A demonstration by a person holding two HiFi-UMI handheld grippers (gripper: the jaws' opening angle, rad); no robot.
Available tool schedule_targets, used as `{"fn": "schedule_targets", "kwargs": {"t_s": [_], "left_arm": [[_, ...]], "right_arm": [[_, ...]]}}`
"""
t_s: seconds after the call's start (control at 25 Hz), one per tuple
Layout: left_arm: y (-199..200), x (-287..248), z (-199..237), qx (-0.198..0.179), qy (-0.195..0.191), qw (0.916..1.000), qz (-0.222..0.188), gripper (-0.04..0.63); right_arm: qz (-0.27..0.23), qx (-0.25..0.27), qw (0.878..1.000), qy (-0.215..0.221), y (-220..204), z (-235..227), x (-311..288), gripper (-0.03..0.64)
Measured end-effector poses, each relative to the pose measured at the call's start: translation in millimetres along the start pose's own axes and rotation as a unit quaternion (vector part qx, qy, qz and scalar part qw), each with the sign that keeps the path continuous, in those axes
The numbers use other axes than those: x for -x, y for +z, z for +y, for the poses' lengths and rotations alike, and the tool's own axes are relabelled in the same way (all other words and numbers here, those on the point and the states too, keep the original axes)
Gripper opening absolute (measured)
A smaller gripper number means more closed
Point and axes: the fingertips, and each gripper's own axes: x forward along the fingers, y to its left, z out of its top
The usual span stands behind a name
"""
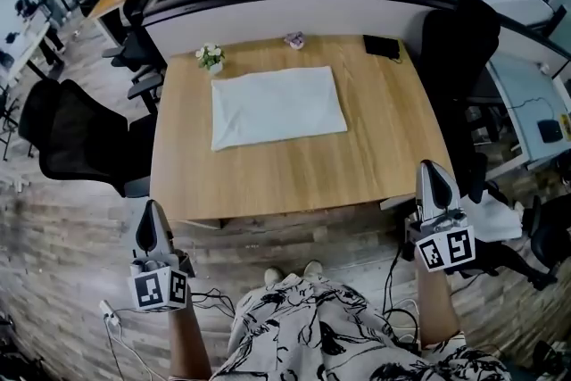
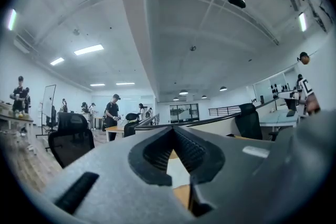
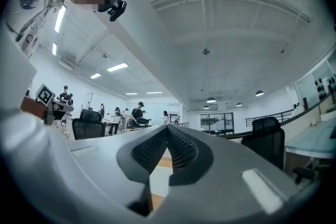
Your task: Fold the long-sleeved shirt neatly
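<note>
The shirt (image 1: 277, 105) lies as a flat rectangle on the table (image 1: 294, 178), and since my left gripper (image 1: 153, 210) and right gripper (image 1: 433, 169) hang clenched and empty off its near edge, I judge the fold done and would hold both clear.

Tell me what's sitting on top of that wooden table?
A folded white shirt, a small flower pot, a small purplish thing and a flat black item. Whatever the shirt covers is hidden.
</note>
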Motion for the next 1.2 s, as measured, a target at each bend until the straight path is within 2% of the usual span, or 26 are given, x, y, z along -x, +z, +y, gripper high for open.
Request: {"fn": "schedule_targets", "kwargs": {"t_s": [0.16, 0.44, 1.2], "left_arm": [[-7, 7, 5, -0.019, -0.006, 0.9998, 0.000, 0.002], [-27, 8, 11, 0.003, 0.009, 0.9999, 0.010, 0.002], [-27, -3, 5, -0.015, 0.002, 0.9998, 0.016, 0.002]], "right_arm": [[0.002, -0.005, 1.000, -0.007, -7, 9, 5, 0.006], [0.009, -0.010, 1.000, -0.022, -18, 13, 6, 0.006], [0.021, -0.007, 1.000, -0.013, -21, 17, -8, 0.006]]}}
